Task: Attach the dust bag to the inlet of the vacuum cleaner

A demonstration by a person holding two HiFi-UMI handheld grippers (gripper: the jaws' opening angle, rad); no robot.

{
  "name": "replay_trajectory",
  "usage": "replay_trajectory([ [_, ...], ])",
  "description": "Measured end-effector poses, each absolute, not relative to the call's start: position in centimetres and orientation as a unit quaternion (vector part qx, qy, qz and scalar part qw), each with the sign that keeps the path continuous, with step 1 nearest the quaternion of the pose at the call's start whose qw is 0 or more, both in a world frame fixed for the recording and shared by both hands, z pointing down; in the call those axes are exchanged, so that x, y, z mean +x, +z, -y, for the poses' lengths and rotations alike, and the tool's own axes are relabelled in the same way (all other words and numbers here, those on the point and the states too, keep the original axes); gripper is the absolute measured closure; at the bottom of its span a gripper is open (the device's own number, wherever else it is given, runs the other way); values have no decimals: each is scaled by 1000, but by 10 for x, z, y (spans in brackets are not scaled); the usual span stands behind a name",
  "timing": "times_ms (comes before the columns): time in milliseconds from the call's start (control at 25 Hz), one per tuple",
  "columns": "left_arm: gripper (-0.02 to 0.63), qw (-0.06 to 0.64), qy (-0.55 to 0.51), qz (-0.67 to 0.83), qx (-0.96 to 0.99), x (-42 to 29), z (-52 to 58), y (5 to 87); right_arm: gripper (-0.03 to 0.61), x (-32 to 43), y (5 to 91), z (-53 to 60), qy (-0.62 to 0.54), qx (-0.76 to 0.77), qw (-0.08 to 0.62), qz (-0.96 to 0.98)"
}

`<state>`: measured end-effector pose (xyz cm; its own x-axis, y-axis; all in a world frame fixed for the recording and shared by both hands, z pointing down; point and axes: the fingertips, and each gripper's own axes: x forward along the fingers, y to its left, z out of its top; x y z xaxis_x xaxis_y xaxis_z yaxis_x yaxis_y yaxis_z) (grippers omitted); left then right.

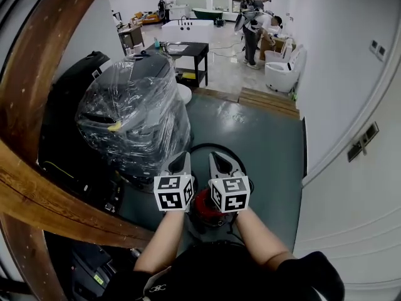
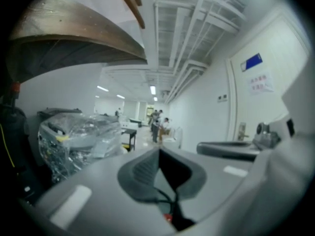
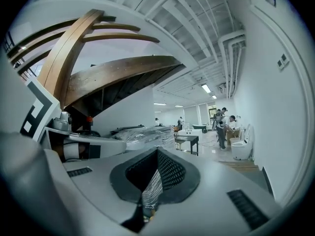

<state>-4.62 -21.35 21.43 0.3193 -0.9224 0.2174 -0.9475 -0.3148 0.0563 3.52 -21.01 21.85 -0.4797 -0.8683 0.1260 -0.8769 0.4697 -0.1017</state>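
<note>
In the head view my left gripper [image 1: 180,159] and right gripper [image 1: 220,159] are held side by side in the air, each with its marker cube toward me. Both are shut, with nothing between the jaws. Below them on the dark floor sits the vacuum cleaner's red body [image 1: 204,207], mostly hidden by the cubes and my arms, and a black hose [image 1: 220,147] loops behind it. No dust bag shows in any view. The left gripper view looks level along its closed jaws [image 2: 158,152] and shows the right gripper [image 2: 231,149] beside it. The right gripper view shows its closed jaws [image 3: 157,152].
A machine wrapped in clear plastic [image 1: 135,115] stands close on the left, with curved wooden beams [image 1: 34,80] over it. A white wall [image 1: 363,168] runs along the right. Farther off are wooden planks [image 1: 269,102], a black table [image 1: 191,52], white toilets [image 1: 282,71] and several people.
</note>
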Motion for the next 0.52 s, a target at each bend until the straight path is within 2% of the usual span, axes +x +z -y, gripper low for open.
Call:
replay_trajectory([
  [520,615,92,77,575,810,-31,203,217,580,40,220,198,69,504,34,860],
])
